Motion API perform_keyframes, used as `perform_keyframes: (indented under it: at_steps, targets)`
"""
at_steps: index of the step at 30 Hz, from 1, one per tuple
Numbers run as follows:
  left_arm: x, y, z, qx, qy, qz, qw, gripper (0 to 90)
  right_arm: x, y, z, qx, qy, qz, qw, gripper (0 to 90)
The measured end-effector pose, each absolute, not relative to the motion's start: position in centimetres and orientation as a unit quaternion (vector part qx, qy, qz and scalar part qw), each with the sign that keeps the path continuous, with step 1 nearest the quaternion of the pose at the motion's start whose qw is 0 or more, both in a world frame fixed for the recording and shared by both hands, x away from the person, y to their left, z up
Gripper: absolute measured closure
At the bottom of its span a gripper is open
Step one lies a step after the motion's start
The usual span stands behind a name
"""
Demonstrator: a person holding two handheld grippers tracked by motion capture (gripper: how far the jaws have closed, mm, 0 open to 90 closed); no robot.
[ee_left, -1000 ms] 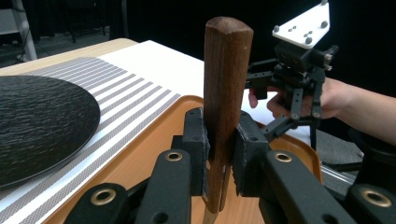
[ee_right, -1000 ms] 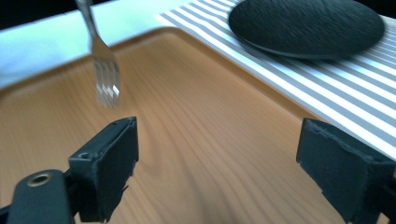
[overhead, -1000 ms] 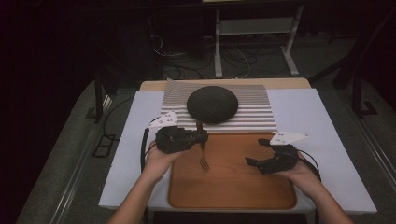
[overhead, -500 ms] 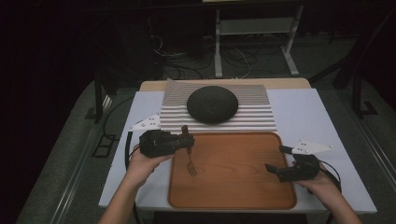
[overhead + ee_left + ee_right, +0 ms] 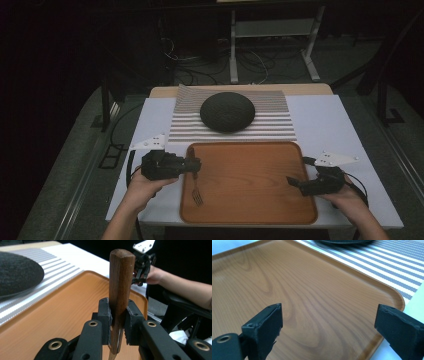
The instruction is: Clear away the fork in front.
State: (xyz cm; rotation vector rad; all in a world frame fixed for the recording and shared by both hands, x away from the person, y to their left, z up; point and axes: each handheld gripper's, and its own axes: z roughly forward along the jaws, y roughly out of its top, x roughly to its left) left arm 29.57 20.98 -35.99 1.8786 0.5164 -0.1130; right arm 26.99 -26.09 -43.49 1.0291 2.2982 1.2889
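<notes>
A fork with a wooden handle [image 5: 121, 282] hangs tines-down over the left part of the wooden tray [image 5: 250, 145], its tines [image 5: 197, 195] just at the tray's surface. My left gripper [image 5: 193, 165] is shut on the handle; in the left gripper view the pads [image 5: 106, 315] press on both its sides. My right gripper [image 5: 299, 171] stands at the tray's right edge. Its jaws have just been opening and are wide apart, with nothing between them but the tray [image 5: 312, 290] below.
A dark round dish [image 5: 227, 111] lies on a striped mat [image 5: 280, 122] behind the tray. A white sheet [image 5: 325, 120] covers the table. The floor around it is dark, with cables and a metal stand [image 5: 270, 30] at the back.
My left gripper has carried the fork leftward from the tray's middle to its left side. My right gripper has moved right and nearer, off to the tray's right edge.
</notes>
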Motion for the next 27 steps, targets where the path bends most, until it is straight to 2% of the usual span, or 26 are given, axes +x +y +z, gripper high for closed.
perform_keyframes:
  at_steps: [4, 13, 27]
  targets:
    - [29.8, 20.9, -36.2, 0.796, 0.218, -0.050, 0.563, 77.3, 27.0, -26.2, -43.4, 0.361, 0.800, 0.452, 0.158, 7.9]
    - [31.2, 20.6, -36.6, 0.809, 0.229, -0.010, 0.541, 76.5, 27.1, -26.3, -43.4, 0.364, 0.798, 0.454, 0.159, 8.0]
    - [34.0, 19.4, -39.0, 0.825, 0.249, 0.002, 0.508, 68.9, 27.1, -26.3, -43.4, 0.365, 0.796, 0.457, 0.157, 8.4]
